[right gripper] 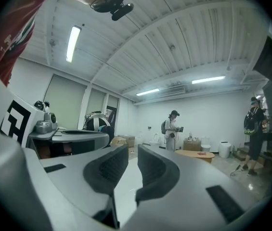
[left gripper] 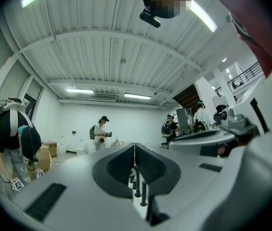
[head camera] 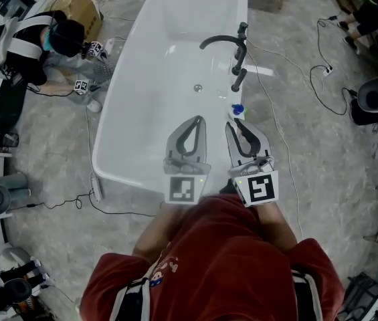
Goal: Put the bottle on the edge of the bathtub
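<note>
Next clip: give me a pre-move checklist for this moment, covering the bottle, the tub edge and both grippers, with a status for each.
1. Bottle on the bathtub edge: ok, it appears to sit on the rim near the faucet.
2. Bottle upright: cannot tell, too small.
3. Right gripper free of the bottle: ok, jaws slightly apart, nothing between them.
4. Left gripper empty: ok, jaws together.
5. Grippers apart from the faucet: ok.
</note>
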The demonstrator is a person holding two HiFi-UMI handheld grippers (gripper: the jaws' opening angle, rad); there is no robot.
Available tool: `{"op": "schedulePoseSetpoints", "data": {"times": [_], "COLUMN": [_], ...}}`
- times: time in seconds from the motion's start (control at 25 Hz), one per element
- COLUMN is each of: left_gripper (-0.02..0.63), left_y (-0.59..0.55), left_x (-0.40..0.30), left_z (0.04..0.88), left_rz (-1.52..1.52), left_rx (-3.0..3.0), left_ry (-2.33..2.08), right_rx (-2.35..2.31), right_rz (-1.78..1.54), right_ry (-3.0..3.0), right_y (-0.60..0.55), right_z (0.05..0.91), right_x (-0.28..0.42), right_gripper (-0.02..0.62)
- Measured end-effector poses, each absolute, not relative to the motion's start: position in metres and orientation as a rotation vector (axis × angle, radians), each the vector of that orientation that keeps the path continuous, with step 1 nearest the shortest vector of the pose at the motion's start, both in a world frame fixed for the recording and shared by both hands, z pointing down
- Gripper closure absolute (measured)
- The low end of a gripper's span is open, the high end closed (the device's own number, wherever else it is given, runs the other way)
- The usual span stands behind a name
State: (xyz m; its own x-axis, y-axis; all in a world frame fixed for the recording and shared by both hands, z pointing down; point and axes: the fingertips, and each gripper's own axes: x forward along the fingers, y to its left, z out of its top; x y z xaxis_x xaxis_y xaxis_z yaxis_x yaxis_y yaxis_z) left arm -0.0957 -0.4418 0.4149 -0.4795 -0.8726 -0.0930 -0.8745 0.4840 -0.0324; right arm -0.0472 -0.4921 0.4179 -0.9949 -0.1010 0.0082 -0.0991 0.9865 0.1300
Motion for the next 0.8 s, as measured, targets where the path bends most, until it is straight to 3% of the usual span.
{"op": "schedulePoseSetpoints", "data": {"times": [0.24, 0.8], "left_gripper": [0.589, 0.589], "left_y": [-0.4447, -0.4405], "left_x": [-0.0938, -0.0971], "left_z": [0.4187, 0.4148], "left_rz": [0.033, 0.046], "left_rx": [-1.556, -1.550], "left_ry": [2.634, 2.639], "right_rx": [0.182, 0.216], "right_rz": [-0.211, -0.242], "right_ry": [-3.061, -3.028], "right_y": [-0.4971, -0.5004], "right_z": [0.4264, 0.4278], "right_x": [-0.0485, -0.0511], "right_gripper": [0.578, 0.583]}}
